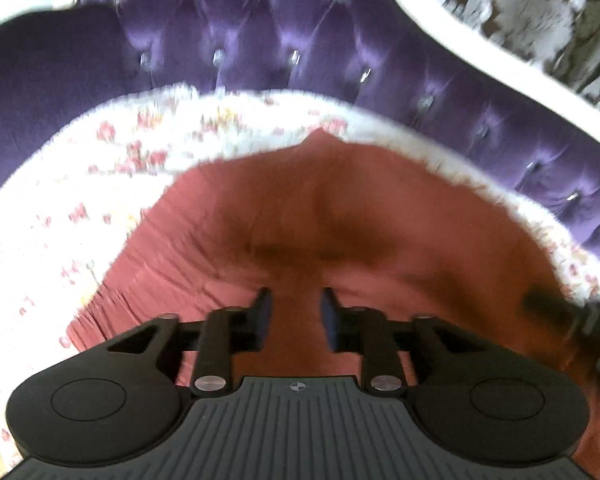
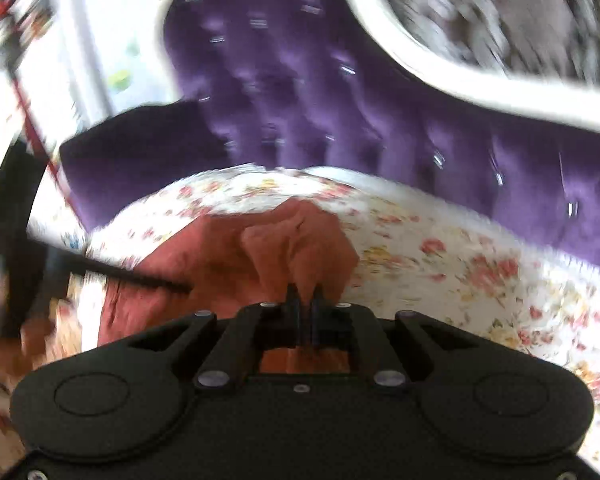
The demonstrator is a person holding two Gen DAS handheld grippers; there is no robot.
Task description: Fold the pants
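Floral cover on purple sofa, left gripper parted above pants, right gripper seemingly pinching them

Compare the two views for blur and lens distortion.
Right wrist view: heavy motion smear, worst at the left edge and on the headboard studs; pants soft. Left wrist view: milder blur, left gripper fairly crisp, pants soft. Both: fisheye bends the bedspread edge into an arc.
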